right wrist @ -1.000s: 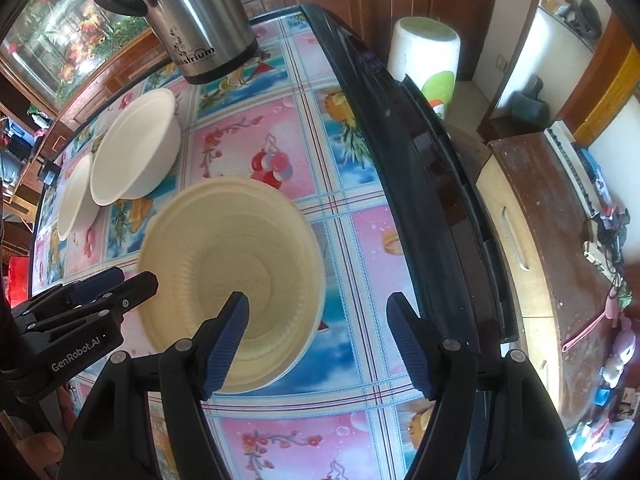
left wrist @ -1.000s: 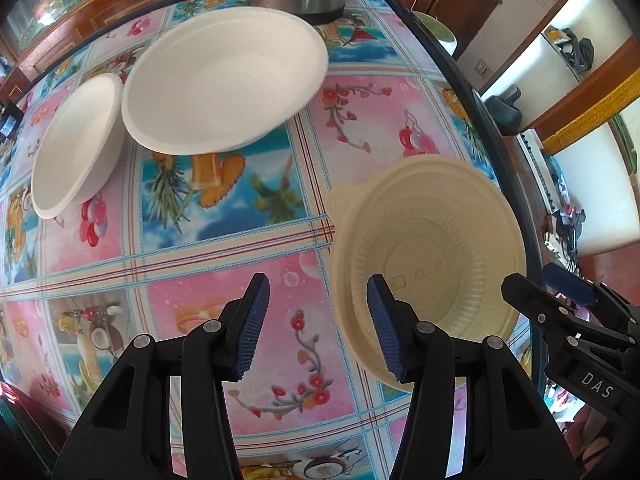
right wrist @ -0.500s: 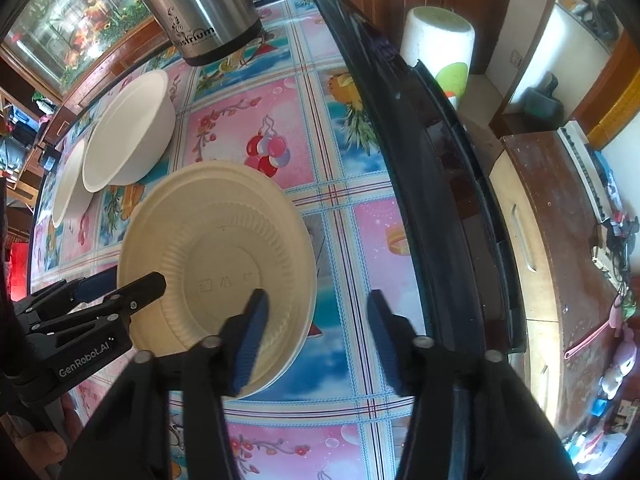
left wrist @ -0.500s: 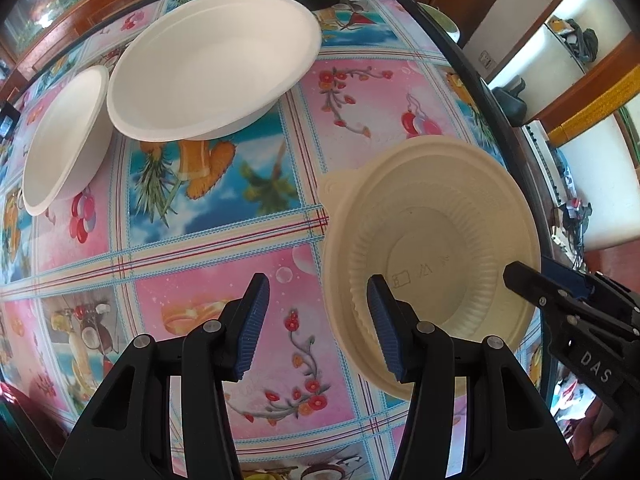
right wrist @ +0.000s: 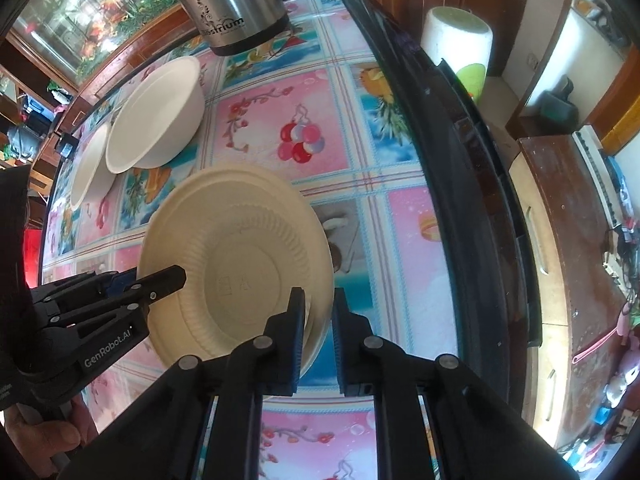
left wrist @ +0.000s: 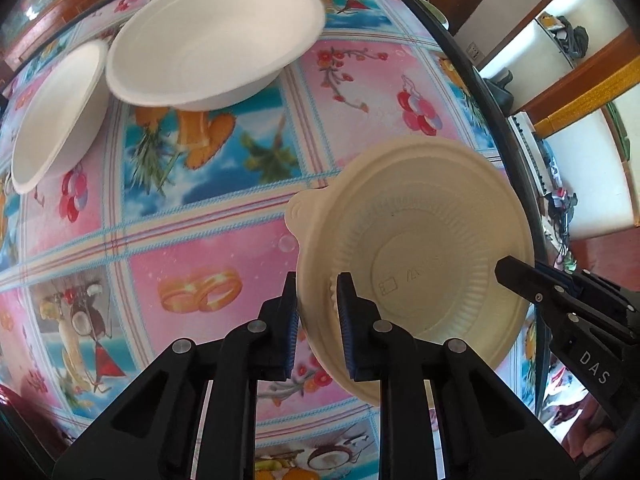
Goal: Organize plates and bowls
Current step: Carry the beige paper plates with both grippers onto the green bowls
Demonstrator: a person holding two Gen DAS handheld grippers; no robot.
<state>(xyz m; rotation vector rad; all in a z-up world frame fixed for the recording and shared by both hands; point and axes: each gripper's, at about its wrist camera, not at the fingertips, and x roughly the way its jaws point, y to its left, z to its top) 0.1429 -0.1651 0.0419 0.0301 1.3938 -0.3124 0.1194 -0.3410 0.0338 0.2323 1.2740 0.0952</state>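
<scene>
A cream ribbed bowl (left wrist: 420, 240) sits tilted over the colourful tablecloth; it also shows in the right wrist view (right wrist: 240, 256). My left gripper (left wrist: 317, 300) is shut on its left rim. My right gripper (right wrist: 318, 312) is shut on its opposite rim. Each gripper shows in the other's view, the right one (left wrist: 560, 304) and the left one (right wrist: 120, 300). Two white bowls stand further back: a large one (left wrist: 212, 36) and a second one (left wrist: 56, 116) at the far left, their rims overlapping.
A steel kettle (right wrist: 232, 4) stands at the back of the table. The table's dark edge (right wrist: 460, 160) runs along the right. Beyond it are a white bin (right wrist: 456, 48) and a wooden cabinet (right wrist: 560, 240).
Both grippers have closed on opposite rims of the cream bowl. The bowl now sits tilted and looks raised off the cloth.
</scene>
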